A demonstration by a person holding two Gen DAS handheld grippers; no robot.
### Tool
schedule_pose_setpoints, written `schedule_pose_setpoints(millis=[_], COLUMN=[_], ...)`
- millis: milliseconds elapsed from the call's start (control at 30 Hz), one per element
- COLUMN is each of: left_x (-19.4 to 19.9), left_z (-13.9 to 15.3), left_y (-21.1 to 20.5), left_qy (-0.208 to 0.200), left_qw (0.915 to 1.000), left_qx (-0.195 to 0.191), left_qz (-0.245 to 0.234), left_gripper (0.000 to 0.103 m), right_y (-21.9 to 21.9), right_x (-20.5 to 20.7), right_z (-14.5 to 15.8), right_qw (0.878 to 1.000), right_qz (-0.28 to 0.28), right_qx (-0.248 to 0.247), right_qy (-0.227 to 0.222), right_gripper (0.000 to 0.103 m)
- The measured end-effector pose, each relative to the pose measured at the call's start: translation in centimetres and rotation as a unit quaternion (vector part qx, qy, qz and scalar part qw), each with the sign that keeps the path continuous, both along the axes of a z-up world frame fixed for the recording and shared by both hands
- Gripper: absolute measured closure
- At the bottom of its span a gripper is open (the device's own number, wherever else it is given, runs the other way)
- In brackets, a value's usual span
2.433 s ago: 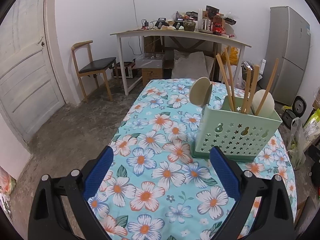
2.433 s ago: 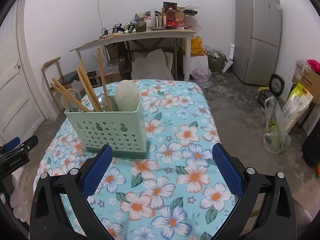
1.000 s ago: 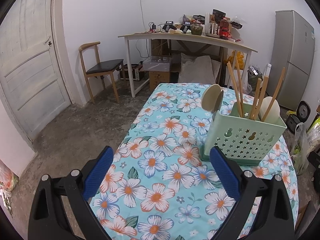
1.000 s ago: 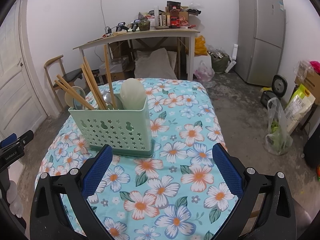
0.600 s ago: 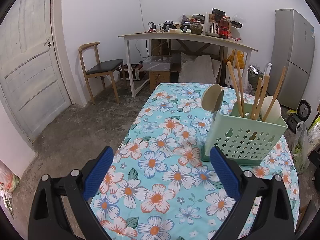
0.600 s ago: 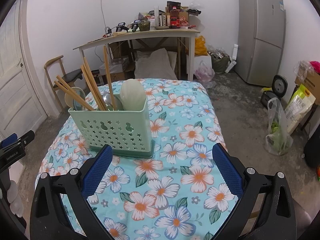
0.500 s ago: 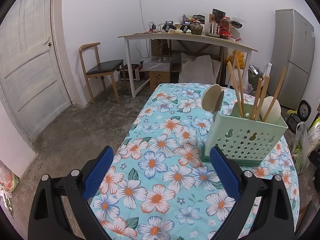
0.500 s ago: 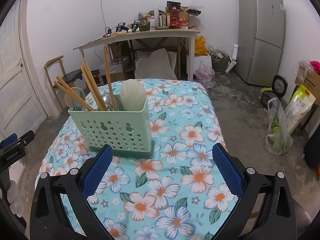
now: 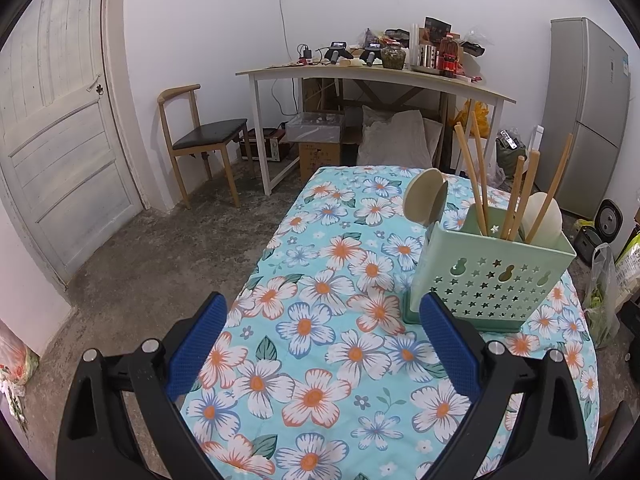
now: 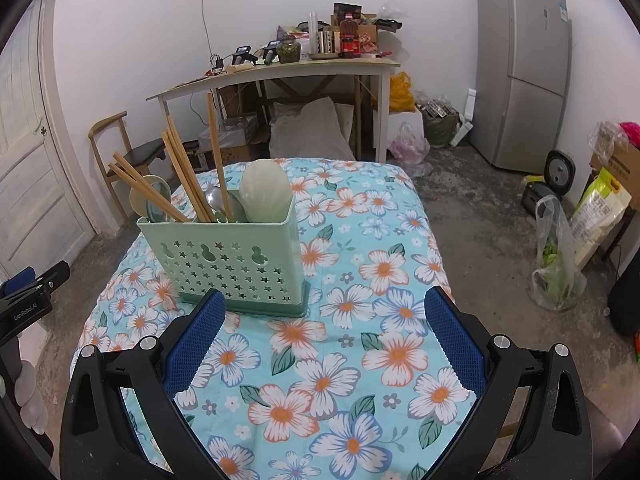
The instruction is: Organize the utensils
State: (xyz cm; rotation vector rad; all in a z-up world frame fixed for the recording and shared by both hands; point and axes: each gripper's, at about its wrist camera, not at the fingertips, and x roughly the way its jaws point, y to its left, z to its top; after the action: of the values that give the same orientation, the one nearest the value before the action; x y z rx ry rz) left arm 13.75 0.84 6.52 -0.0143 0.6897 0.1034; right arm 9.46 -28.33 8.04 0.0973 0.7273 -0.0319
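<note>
A pale green perforated utensil holder [image 9: 492, 276] [image 10: 236, 264] stands upright on the floral tablecloth [image 9: 320, 320] [image 10: 360, 280]. Several wooden chopsticks [image 9: 516, 196] [image 10: 188, 184], cream spoons [image 9: 426, 200] [image 10: 266, 192] and a metal spoon [image 10: 216, 200] stick out of it. My left gripper [image 9: 320, 340] hovers open over the cloth, the holder just beyond its right finger. My right gripper [image 10: 322, 332] is open too, the holder just past its left finger. Neither has anything between its fingers. The left gripper's body [image 10: 28, 296] shows at the left edge of the right wrist view.
A cluttered desk [image 9: 376, 76] [image 10: 280, 68] stands against the back wall, boxes and sacks under it. A wooden chair [image 9: 200, 140] and a white door [image 9: 56, 132] are left. A fridge [image 10: 524, 72], bags and a plastic sack [image 10: 560, 264] are on the floor right.
Since 2.4 s ago both grippers have drawn back a little from the holder; in the last half second nothing visibly moves. Both stay open.
</note>
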Motion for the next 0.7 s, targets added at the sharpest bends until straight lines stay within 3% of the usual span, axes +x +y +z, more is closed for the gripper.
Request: schedule_pose_setpoints(millis=[700], left_x=[0.17], left_z=[0.02], left_y=[-0.08], left_qy=[0.001], left_qw=[1.0000], left_qx=[0.001], left_qz=[-0.001], left_gripper=[0.008], right_y=[0.10], right_x=[0.02], right_z=[0.07], right_qw=[1.000], right_qz=[-0.001], right_qx=[0.000], right_qy=[0.000], right_gripper=[0.008])
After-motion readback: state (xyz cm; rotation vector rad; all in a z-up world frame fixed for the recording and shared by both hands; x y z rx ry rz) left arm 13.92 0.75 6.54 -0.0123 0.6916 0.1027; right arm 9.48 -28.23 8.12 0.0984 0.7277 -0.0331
